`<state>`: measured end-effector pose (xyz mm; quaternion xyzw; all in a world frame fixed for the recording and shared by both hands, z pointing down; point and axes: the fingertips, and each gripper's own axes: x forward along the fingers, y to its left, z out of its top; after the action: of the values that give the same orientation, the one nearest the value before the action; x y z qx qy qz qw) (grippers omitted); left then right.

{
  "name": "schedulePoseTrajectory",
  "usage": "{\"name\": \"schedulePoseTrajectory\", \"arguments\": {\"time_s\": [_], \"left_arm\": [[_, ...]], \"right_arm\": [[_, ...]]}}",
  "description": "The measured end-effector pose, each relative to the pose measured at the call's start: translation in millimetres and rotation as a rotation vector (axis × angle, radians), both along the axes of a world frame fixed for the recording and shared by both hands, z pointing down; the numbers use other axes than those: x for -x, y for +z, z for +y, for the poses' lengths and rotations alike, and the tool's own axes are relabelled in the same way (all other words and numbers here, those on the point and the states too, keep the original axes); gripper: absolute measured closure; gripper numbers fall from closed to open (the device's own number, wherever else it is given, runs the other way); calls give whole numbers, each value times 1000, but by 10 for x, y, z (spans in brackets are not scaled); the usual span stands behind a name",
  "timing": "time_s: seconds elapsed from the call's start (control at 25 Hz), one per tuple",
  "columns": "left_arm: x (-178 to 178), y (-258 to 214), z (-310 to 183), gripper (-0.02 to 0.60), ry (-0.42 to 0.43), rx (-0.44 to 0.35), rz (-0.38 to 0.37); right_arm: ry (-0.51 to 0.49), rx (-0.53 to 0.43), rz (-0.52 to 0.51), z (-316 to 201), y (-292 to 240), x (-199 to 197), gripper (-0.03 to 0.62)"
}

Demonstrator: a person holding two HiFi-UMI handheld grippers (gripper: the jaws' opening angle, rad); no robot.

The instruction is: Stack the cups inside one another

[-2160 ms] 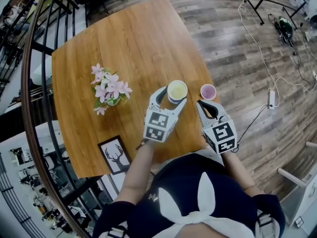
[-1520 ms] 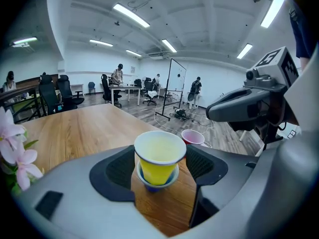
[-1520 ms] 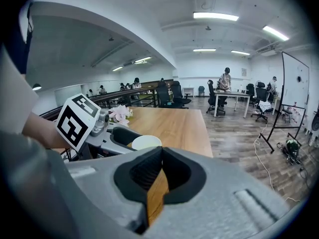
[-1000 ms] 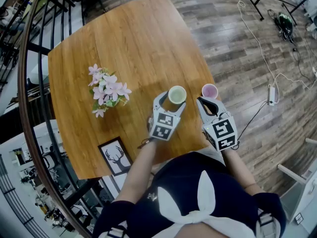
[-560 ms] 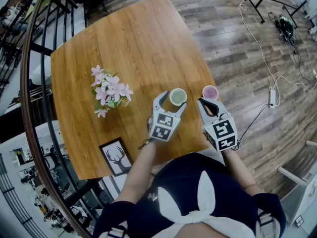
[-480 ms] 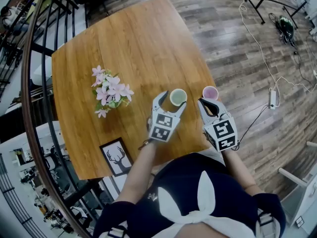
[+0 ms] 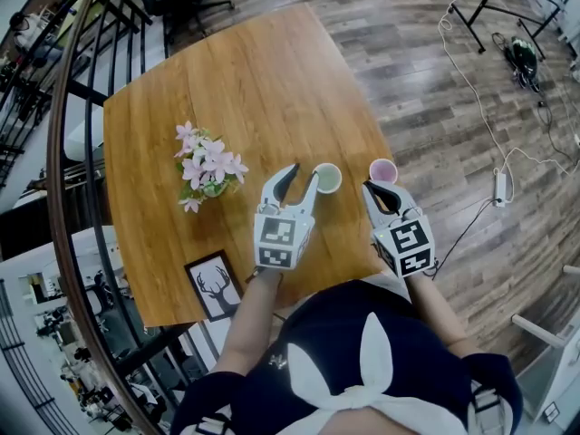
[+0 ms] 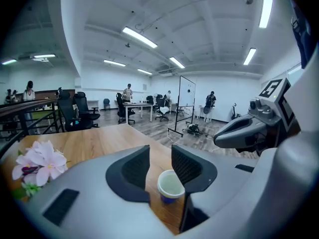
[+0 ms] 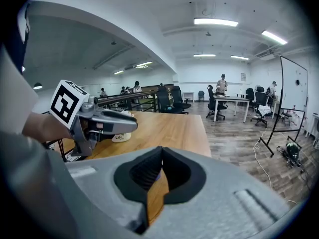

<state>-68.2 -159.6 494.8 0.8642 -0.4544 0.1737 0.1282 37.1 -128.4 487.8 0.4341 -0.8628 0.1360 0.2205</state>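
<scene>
A pale-rimmed cup (image 7: 326, 178) with a blue lower part stands on the wooden table (image 7: 227, 89) near its right edge. My left gripper (image 7: 302, 175) hangs above and just left of it. In the left gripper view the cup (image 8: 171, 185) sits low beyond the left gripper (image 8: 160, 156), whose jaws are closing with nothing between them. A small pink cup (image 7: 382, 170) stands at the table's right edge. My right gripper (image 7: 376, 191) is just short of it, jaws shut tip to tip (image 9: 160, 156) and holding nothing.
A vase of pink flowers (image 7: 210, 169) stands left of the cups. A framed deer picture (image 7: 215, 285) lies near the table's front edge. A curved railing (image 7: 63, 152) runs along the left. Cables (image 7: 489, 107) lie on the wood floor to the right.
My left gripper, which flanked the pale cup, has risen and drawn away to the left, and its jaws have narrowed. The cup stays on the table. The right gripper has not moved.
</scene>
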Motion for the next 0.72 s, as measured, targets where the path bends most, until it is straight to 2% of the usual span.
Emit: {"name": "schedulePoseTrajectory", "arguments": {"time_s": [0.16, 0.4, 0.6, 0.72], "left_arm": [[124, -198, 91, 504, -57, -52, 21], [178, -275, 324, 548, -77, -66, 11], [104, -255, 595, 565, -15, -14, 41], [78, -237, 715, 565, 4, -4, 30]], "right_arm": [[-3, -7, -9, 108, -61, -1, 595], [-11, -9, -17, 297, -95, 4, 595], [-14, -14, -22, 444, -134, 16, 595], [0, -23, -26, 509, -158, 11, 595]]}}
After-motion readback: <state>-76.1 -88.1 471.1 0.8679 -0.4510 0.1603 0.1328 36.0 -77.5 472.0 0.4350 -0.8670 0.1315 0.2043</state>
